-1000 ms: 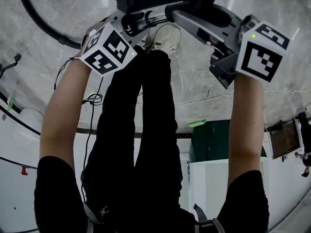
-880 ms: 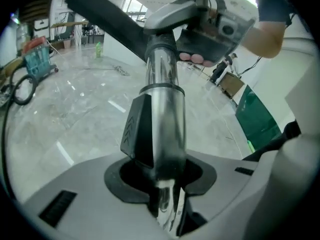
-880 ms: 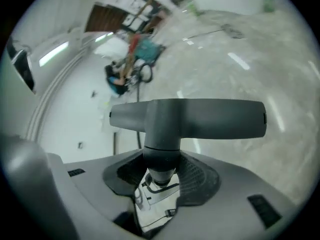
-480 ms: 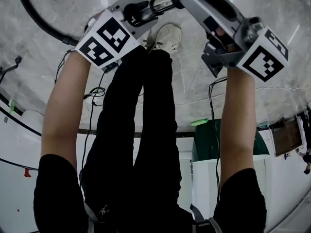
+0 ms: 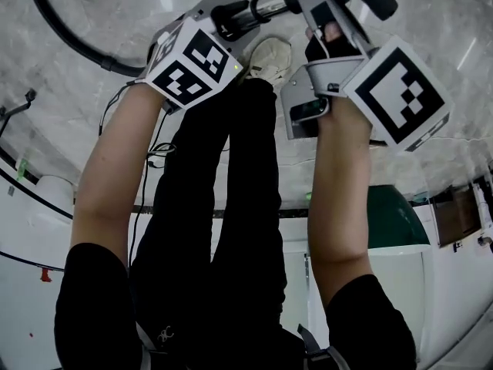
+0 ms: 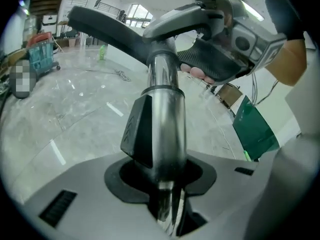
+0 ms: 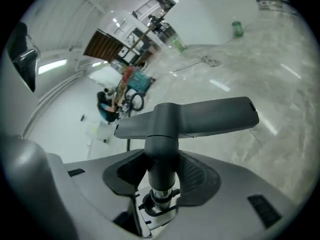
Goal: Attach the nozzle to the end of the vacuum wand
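Observation:
My left gripper [image 6: 162,184] is shut on the chrome vacuum wand [image 6: 165,114], just behind a black clip on the tube. The wand runs up to the neck of the dark grey T-shaped nozzle [image 6: 100,26]. My right gripper [image 7: 162,176] is shut on the nozzle's neck, and the nozzle [image 7: 200,116] spreads crosswise past the jaws. A chrome ring shows at the neck's base. In the head view the left gripper [image 5: 231,18] and right gripper [image 5: 323,10] are close together at the top, with the wand [image 5: 266,8] between them. Whether the joint is fully seated is hidden.
A black hose [image 5: 62,29] curves over the marble floor at upper left. A thin cable [image 5: 146,156] hangs beside the person's black trousers and white shoe [image 5: 269,56]. A green bin [image 5: 400,222] and white cabinets stand at the lower right.
The right gripper rolled so that its marker cube faces the camera, and it shifted left toward the left gripper. The nozzle swung up toward the frame's top. The left gripper drifted slightly right.

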`<state>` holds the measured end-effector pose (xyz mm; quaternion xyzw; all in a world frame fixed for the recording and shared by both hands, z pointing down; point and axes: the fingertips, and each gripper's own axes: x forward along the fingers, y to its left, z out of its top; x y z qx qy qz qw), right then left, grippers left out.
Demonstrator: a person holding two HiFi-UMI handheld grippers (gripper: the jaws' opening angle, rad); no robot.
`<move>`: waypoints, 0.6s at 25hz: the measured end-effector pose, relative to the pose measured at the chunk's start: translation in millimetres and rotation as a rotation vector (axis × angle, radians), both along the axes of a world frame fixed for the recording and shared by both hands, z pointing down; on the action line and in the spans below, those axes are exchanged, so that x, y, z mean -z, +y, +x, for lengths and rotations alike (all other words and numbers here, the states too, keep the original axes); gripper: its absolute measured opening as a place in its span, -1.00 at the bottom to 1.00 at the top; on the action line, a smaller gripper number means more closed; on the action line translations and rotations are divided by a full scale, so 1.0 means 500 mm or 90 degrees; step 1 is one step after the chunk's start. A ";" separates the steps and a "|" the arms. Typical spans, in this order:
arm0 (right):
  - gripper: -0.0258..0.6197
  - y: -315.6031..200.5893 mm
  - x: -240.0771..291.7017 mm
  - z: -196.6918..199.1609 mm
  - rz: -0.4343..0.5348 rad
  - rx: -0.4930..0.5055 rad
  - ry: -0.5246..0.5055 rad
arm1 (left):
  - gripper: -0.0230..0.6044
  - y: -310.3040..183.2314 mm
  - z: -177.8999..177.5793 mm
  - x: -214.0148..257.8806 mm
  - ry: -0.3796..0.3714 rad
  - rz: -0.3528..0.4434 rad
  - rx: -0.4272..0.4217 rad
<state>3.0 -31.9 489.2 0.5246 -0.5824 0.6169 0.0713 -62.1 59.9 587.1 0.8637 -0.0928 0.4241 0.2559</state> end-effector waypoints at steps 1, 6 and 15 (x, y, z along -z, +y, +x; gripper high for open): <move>-0.35 0.003 0.000 -0.001 -0.005 -0.012 0.009 | -0.46 0.006 0.001 -0.001 0.001 -0.003 -0.003; -0.35 -0.003 0.028 -0.041 0.145 0.133 -0.106 | -0.47 0.008 -0.011 0.007 -0.002 -0.025 -0.047; -0.35 0.014 0.027 -0.049 0.280 0.190 -0.232 | -0.48 0.028 -0.006 -0.001 0.002 -0.037 -0.056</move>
